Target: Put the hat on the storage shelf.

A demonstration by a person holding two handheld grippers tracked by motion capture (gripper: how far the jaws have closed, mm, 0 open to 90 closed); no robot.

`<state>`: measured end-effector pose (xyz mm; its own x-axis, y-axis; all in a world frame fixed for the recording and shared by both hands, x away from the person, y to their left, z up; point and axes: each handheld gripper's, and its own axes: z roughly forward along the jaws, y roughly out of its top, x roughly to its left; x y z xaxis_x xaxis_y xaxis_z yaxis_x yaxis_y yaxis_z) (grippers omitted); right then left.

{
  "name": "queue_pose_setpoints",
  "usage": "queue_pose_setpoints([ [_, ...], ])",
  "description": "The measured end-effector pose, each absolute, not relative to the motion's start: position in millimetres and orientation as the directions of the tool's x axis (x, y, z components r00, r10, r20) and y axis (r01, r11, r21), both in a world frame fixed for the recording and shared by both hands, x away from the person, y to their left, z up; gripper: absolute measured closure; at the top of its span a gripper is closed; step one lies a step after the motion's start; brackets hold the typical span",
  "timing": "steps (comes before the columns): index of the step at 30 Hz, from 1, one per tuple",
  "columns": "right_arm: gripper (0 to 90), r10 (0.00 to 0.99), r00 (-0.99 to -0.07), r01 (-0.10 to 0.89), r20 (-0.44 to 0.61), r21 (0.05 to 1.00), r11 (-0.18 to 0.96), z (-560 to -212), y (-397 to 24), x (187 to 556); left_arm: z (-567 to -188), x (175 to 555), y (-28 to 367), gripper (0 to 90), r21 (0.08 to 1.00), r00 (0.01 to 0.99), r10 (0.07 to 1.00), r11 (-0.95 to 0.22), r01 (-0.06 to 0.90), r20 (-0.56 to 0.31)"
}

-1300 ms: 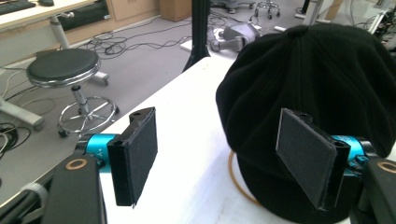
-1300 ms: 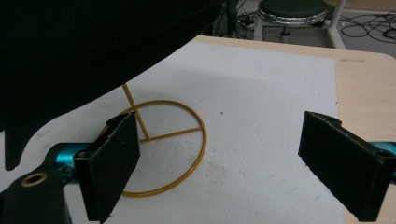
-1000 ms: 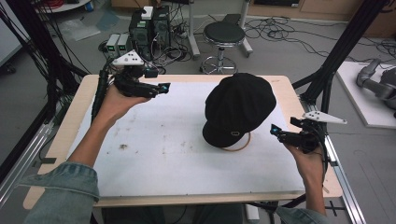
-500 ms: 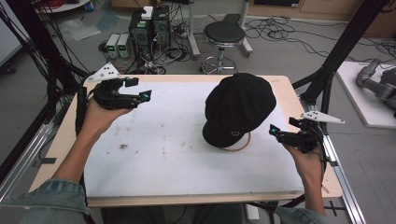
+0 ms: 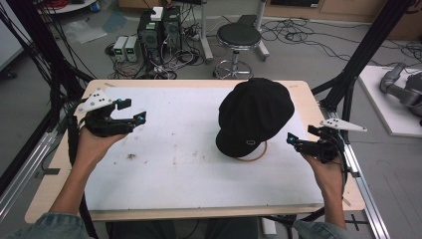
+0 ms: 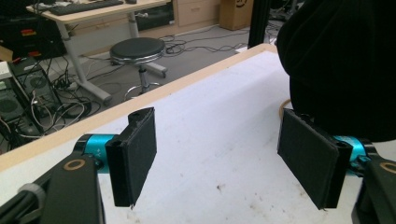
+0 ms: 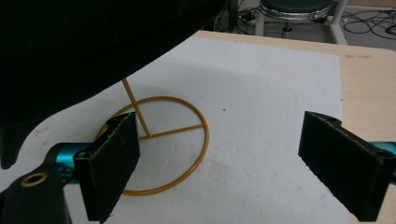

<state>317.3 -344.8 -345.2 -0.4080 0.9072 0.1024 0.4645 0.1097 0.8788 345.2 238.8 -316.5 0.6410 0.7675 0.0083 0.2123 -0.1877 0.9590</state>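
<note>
Nearest the person, two grippers bracketed the work, both empty. The right gripper [image 5: 292, 141] sat at about four o'clock on the white mat [image 5: 189, 164], jaws spread wide, just beside the cap's brim; the left gripper [image 5: 134, 112] hung at nine o'clock, well apart from the cap, jaws likewise wide. One black cap [image 5: 255, 117] perched at two o'clock on one gold wire stand [image 7: 154, 140], whose ring base lay flat on the mat with a thin upright rising into the crown. Beyond the table's far edge at twelve o'clock stood one round stool [image 5: 239, 37]. The step looked like lifting the cap off: best to pinch the brim squarely and raise it straight, so the light stand would not tip or drag.
</note>
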Motion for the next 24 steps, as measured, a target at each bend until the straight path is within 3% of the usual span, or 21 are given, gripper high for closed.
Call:
queue_pose_setpoints([
  [24, 12.4, 0.907, -0.409, 0.472, 0.102, 0.874, 0.115, -346.4, -343.4, 318.3, -363.9, 314.3, 257.0, 27.4, 0.949, 0.577, 0.816, -0.204, 0.242, 0.028],
])
